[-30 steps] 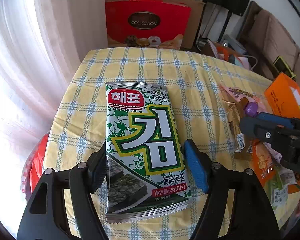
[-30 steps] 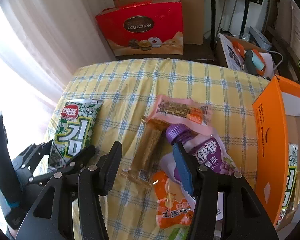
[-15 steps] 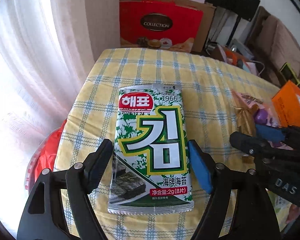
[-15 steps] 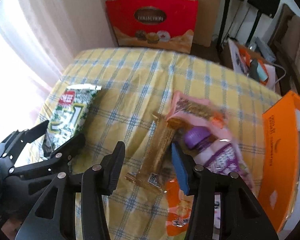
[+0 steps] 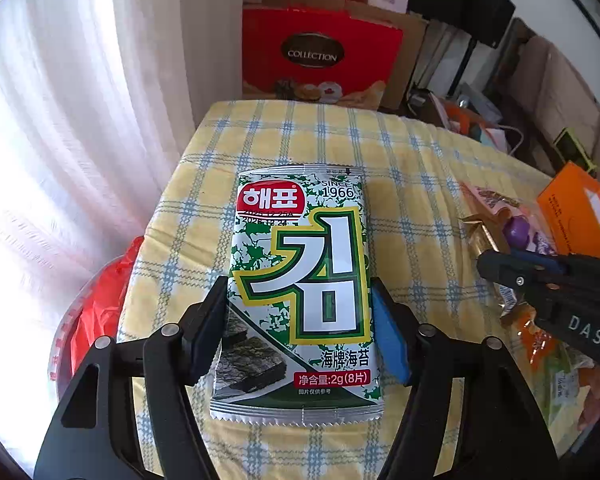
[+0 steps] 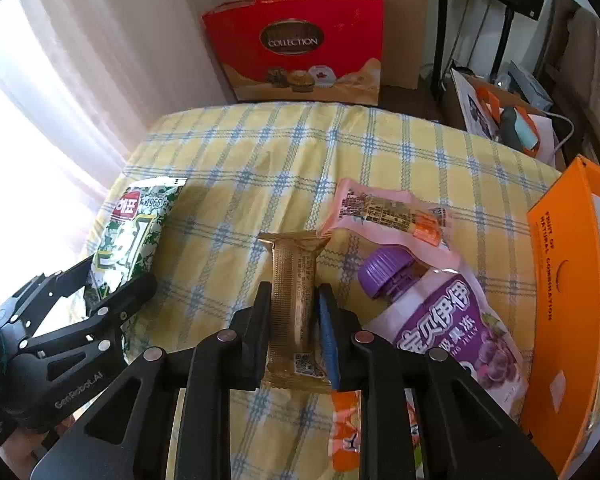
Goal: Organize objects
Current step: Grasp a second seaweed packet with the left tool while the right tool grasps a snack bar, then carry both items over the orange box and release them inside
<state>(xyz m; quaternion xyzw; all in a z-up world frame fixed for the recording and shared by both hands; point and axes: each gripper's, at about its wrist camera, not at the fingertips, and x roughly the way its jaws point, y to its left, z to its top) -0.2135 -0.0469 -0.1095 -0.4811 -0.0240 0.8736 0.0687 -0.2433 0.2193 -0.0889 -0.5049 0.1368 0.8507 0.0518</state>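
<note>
Seaweed packet (image 5: 300, 292) lies flat on the table (image 5: 404, 184), left of the orange box (image 6: 564, 312), bracketed by the left gripper (image 5: 298, 330), apparently clamped. Right gripper (image 6: 294, 320) pinches the gold bar (image 6: 294, 304). Recommendation: lift each level, avoiding crushing.

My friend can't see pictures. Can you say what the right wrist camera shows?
The right gripper has its fingers closed on a gold snack bar on a yellow checked tablecloth. A purple jelly pouch and pink packet lie to its right, and the left gripper holds a green seaweed packet.
</note>
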